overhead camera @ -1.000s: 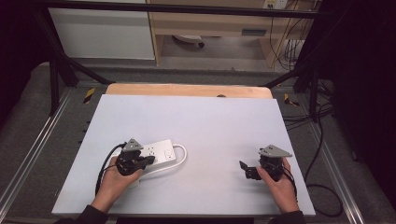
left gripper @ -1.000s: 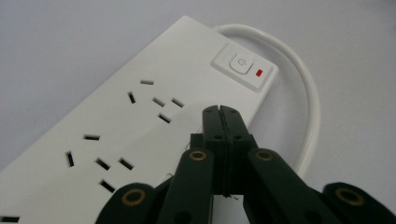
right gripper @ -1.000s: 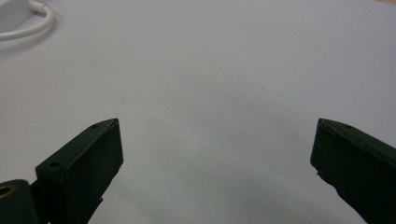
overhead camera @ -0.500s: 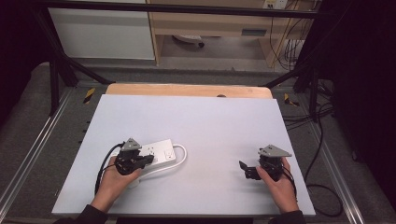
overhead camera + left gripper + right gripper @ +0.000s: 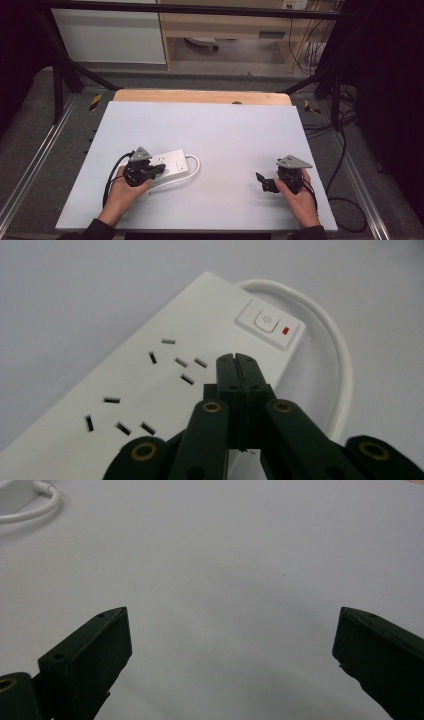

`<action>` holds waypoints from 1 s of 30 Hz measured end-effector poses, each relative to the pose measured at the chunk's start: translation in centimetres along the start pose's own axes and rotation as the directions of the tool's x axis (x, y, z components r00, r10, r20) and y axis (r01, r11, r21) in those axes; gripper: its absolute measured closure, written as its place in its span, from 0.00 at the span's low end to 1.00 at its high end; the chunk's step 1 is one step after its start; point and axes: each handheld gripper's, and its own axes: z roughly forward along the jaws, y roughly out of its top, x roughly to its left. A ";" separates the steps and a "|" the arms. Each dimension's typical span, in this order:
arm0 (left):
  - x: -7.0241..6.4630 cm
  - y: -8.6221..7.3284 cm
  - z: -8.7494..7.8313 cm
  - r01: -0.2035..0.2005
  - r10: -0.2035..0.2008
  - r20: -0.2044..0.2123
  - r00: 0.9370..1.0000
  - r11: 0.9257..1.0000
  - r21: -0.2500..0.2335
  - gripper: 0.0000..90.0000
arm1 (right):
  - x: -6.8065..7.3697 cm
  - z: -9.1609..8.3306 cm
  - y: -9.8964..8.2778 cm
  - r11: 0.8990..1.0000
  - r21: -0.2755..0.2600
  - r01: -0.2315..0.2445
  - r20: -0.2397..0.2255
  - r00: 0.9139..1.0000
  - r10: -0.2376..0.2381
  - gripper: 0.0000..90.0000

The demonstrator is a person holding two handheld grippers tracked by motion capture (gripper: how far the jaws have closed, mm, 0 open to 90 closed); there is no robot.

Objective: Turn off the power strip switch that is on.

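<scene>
A white power strip [image 5: 167, 165] lies at the table's front left, its white cable [image 5: 194, 168] looping round its right end. In the left gripper view the power strip [image 5: 150, 385] shows its sockets and a switch with a red light [image 5: 270, 322]. My left gripper [image 5: 157, 170] hovers over the strip's top; its jaws are pressed together with nothing between them, the left gripper [image 5: 236, 360] tips just short of the switch. My right gripper [image 5: 261, 181] rests at the front right, the right gripper [image 5: 230, 630] open wide over bare table.
The grey table top [image 5: 215, 130] has a wooden strip [image 5: 200, 96] along its far edge. Metal rails [image 5: 37, 165] flank the table. Cables [image 5: 345, 200] hang off the right side. A corner of the cable [image 5: 30, 505] lies far ahead of the right gripper.
</scene>
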 end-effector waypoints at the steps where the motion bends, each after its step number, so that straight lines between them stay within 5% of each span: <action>1: 0.0 0.1 0.0 0.003 -0.003 0.000 1.000 1.000 -0.008 1.00 | 0.0 0.0 0.0 1.000 -0.002 0.002 0.000 1.000 -0.002 0.03; 16: -0.5 1.0 -0.2 0.000 0.002 0.025 1.000 0.997 -0.075 1.00 | -0.1 0.2 -0.1 1.000 0.003 -0.002 -0.005 1.000 0.002 0.03; 20: -0.5 1.5 -0.2 0.026 -0.022 0.046 0.999 0.995 -0.096 1.00 | -0.2 0.1 -0.1 1.000 0.000 -0.002 -0.002 1.000 0.002 0.03; 30: -0.4 3.3 0.0 -0.002 0.007 0.038 0.999 0.992 -0.123 1.00 | -0.4 0.3 -0.1 1.000 0.003 -0.006 -0.003 1.000 0.006 0.03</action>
